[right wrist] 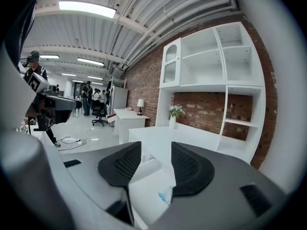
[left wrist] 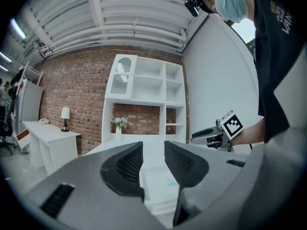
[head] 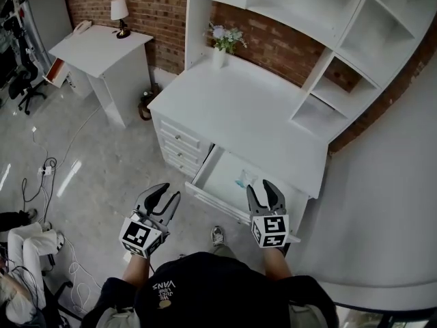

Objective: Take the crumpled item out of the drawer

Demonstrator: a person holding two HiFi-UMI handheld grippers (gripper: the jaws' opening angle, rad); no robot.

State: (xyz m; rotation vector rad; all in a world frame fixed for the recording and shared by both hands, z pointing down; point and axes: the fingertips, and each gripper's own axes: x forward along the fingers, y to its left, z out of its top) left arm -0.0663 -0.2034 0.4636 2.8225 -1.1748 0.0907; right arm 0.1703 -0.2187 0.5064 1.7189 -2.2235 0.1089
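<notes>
The white desk (head: 259, 108) has its wide drawer (head: 220, 180) pulled open, seen from above in the head view. Inside lies a small pale blue crumpled item (head: 244, 179), also showing in the right gripper view as a blue scrap (right wrist: 163, 197) and faintly in the left gripper view (left wrist: 171, 184). My right gripper (head: 266, 190) hovers open just in front of the drawer's front edge, nothing between its jaws. My left gripper (head: 164, 197) is open too, over the floor left of the drawer. Both hold nothing.
A stack of small drawers (head: 179, 145) sits left of the open one. A vase of flowers (head: 222, 43) stands at the desk's back, under a white shelf hutch (head: 328, 53). A second white desk with a lamp (head: 120, 12) stands far left. Cables (head: 41, 176) lie on the floor.
</notes>
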